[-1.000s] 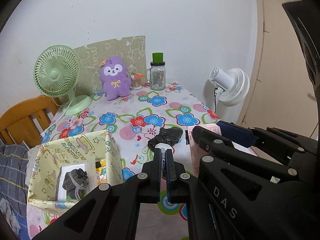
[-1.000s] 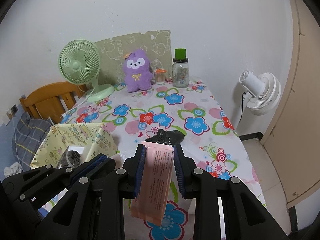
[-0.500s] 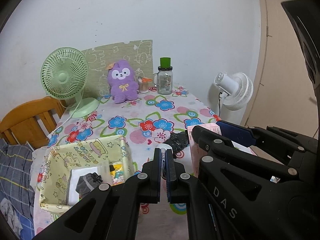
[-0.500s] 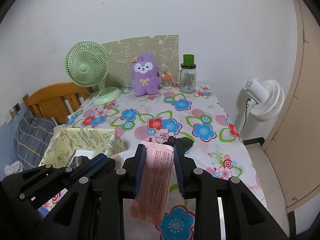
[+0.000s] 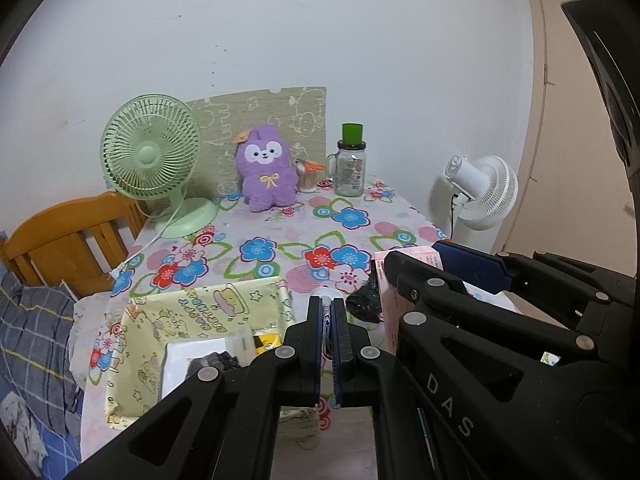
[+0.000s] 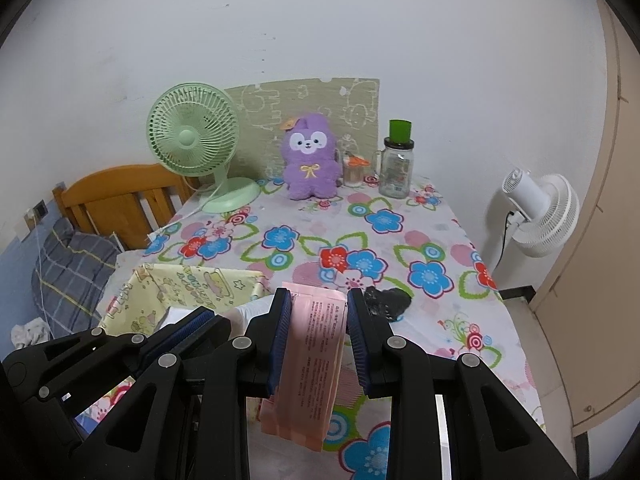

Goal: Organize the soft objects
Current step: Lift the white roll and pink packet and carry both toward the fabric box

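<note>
**Both grippers backing off, load in hand**

Right gripper (image 6: 316, 332): jaws clamped on pink tissue pack (image 6: 312, 364), pack hanging upright between pads, clear of the surface (image 6: 440, 240). Left gripper (image 5: 327, 332): jaws fully clenched, pinching a thin white-and-blue item; identity not readable.

Since a second ago: whole scene shrunk and slid away in both views; yellow fabric bin (image 5: 208, 300) now nearer the left jaws and lower in frame. Read as both hands pulled back and lifted slightly. Grips unchanged.

Black soft bundle (image 6: 388, 300) just right of the bin, on the surface. Purple plush (image 5: 266, 176) far behind the bin, by the wall.

Meaning, as a judgement: pack lifted, not yet binned; drop into the bin likely next.
</note>
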The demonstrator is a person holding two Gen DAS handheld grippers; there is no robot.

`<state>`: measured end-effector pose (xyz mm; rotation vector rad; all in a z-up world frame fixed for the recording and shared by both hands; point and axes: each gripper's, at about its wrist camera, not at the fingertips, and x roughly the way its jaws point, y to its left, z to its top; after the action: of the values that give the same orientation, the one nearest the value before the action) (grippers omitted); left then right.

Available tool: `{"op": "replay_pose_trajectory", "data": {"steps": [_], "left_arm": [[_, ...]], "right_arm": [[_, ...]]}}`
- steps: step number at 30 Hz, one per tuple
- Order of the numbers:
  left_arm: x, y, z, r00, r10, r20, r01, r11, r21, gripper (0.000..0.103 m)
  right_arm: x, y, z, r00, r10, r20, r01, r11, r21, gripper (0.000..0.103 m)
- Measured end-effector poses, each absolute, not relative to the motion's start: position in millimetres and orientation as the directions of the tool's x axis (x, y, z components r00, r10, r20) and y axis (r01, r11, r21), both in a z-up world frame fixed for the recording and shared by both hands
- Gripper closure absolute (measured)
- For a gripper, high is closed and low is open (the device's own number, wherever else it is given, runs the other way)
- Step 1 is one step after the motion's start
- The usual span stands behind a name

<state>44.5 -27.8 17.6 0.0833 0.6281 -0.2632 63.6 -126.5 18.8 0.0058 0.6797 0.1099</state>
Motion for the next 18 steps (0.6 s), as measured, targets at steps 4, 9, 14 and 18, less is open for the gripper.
{"op": "replay_pose_trajectory", "data": {"steps": [4,9,14,18], "left_arm": [[46,-18,18,0.782,-0.211,-0.587,0.256,0.967,-0.006,0.102],[48,-5,18,0.785,-0.197,-0.588,0.24,0.971,-0.006,0.102],[50,8,17,0.788,-0.186,-0.587,0.221,0.975,-0.011,0.102],[52,19,15,0.786,-0.18,-0.591,0.209,0.978,-0.018,0.102]], "right_arm": [[66,-116,21,0.773,0.111,-0.625,-0.112,0.993,0.038,0.072],[70,-102,21,0.769,0.124,-0.627,-0.129,0.991,0.038,0.072],[74,-87,21,0.766,0.136,-0.628,-0.147,0.989,0.035,0.072],[77,-76,20,0.76,0.142,-0.634,-0.16,0.987,0.03,0.072]]}}
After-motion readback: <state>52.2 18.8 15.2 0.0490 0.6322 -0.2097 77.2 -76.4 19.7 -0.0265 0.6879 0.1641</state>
